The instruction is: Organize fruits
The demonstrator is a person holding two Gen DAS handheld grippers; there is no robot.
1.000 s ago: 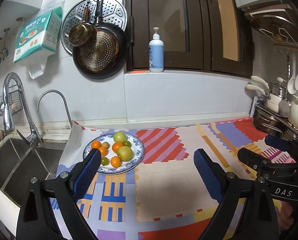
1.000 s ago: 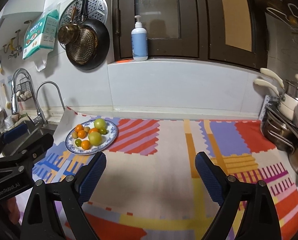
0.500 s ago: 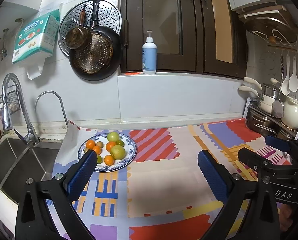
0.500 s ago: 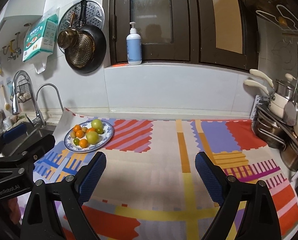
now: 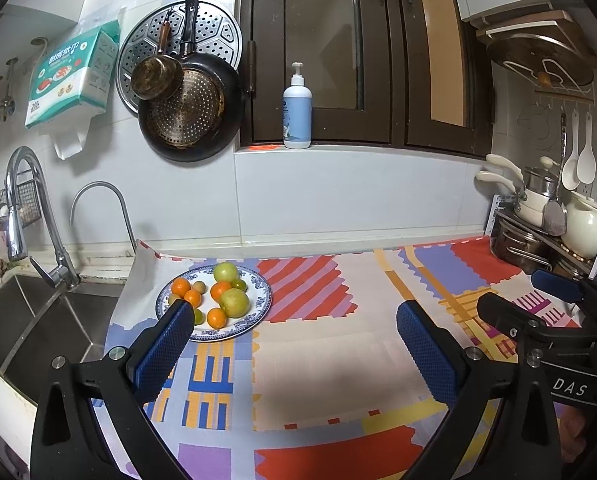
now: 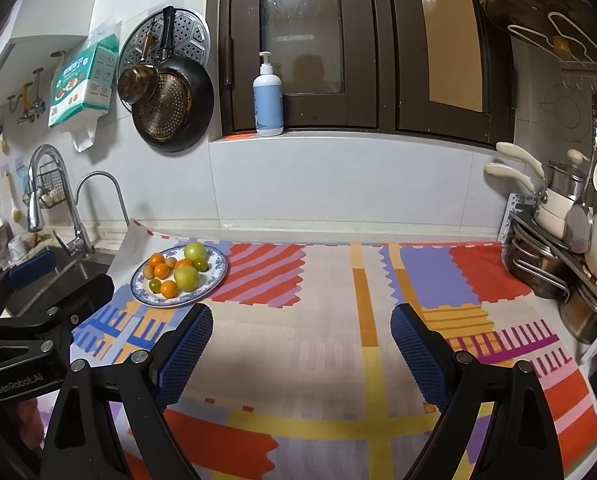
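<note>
Your left gripper, marked "GenRobot.AI", and right gripper, marked "DAS", both gape empty, near the plate of fruits.

A round blue-rimmed porcelain plate sits on the patchwork-patterned counter mat, near the mat's back left corner. On the plate lie small orange and green fruits. Left of the plate is the steel sink, its curved chrome tap behind it. Behind the plate, on the window ledge, stands a pale blue pump bottle. Well right of the plate, stacked steel pots stand at the mat's far edge.
</note>
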